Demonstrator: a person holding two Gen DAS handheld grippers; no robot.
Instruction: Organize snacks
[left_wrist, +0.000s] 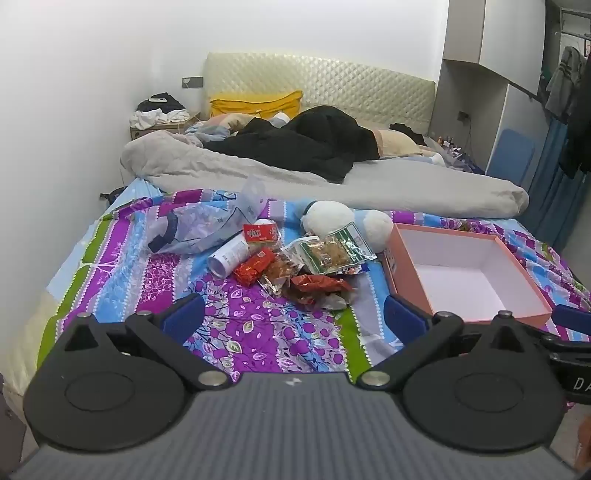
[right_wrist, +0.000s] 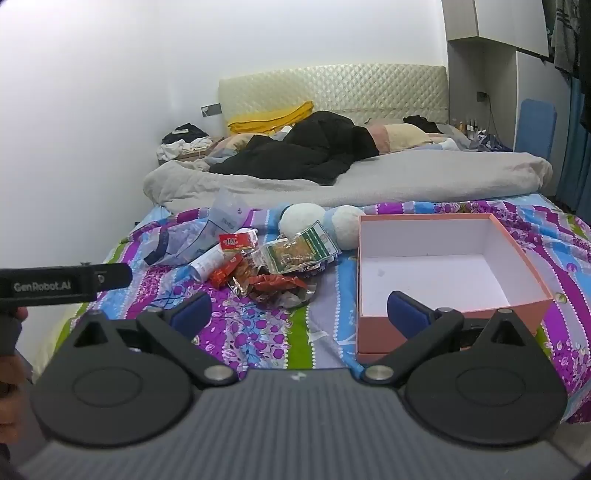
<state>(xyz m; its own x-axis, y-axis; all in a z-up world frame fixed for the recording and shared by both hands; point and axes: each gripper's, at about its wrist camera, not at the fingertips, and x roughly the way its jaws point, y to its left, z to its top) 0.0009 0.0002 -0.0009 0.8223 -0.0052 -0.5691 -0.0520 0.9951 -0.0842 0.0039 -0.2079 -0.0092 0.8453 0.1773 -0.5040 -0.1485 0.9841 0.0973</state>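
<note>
Over the foot of the bed, the left gripper (left_wrist: 293, 317) hangs with its blue-padded fingers (left_wrist: 183, 317) spread wide and nothing between them, only the patterned bedspread (left_wrist: 258, 332) below. The right gripper (right_wrist: 299, 314) is just beside it on the right, jaws equally wide and empty, its right finger (right_wrist: 408, 314) in front of the near wall of the pink box (right_wrist: 454, 321).

Ahead of both lies the snack pile (left_wrist: 295, 266) — a red packet (left_wrist: 253, 271), a green-edged clear bag of fried pieces (left_wrist: 332, 251), a crumpled red wrapper (left_wrist: 317, 286), a small red-and-white carton (left_wrist: 260, 234) and a white tube (left_wrist: 229, 256) on its side. They touch or overlap one another. The box sits to the right of the pile, apart from it, open-topped, its white inside bare.

Behind the pile rests a white plush toy (left_wrist: 332, 218), with a crumpled clear plastic bag (left_wrist: 207, 225) to its left. Farther back a grey duvet (left_wrist: 369, 184) crosses the bed — dark clothing (left_wrist: 306, 144) heaped on it, a yellow pillow (left_wrist: 255, 103) against the quilted headboard (left_wrist: 332, 85).
</note>
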